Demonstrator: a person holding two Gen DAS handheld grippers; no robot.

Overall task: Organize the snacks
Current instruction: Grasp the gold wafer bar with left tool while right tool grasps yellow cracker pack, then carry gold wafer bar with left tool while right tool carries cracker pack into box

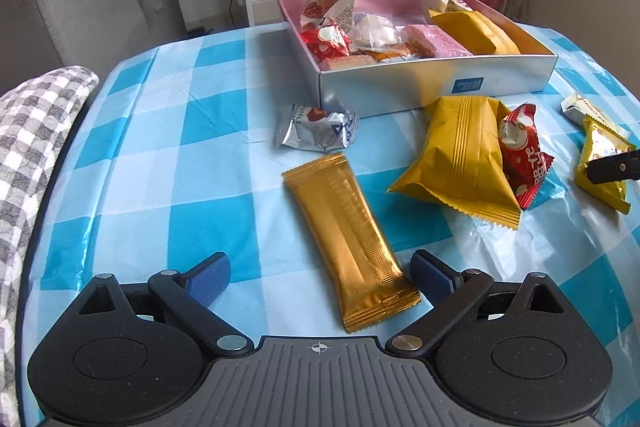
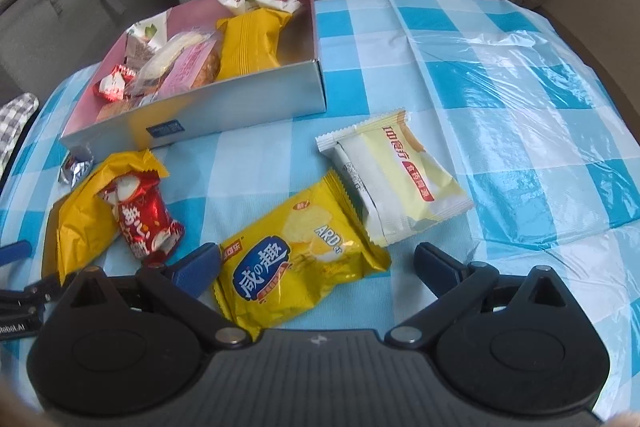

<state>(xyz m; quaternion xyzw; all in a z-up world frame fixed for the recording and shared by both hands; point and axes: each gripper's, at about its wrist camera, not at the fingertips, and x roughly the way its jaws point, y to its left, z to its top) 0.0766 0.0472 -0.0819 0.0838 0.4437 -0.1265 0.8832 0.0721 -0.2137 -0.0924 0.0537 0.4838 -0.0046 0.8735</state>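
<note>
Gold foil fills the left wrist view: a long gold bar (image 1: 350, 247) lies on the checked tablecloth (image 1: 200, 163), its crimped end between the spread, empty fingers of the left gripper (image 1: 320, 277). Beyond it sit a silver truffle packet (image 1: 314, 127), a yellow pouch (image 1: 460, 155) touching a red packet (image 1: 524, 155), and the half-filled box (image 1: 440, 83). Closing off-centre could skid the slick wrapper sideways.

From the right wrist, the right gripper (image 2: 318, 265) is also spread and empty, straddling a yellow cracker bag (image 2: 298, 259); a pale packet (image 2: 396, 179) lies just beside it. A puffy bag may crush or slip out if pinched hard.
</note>
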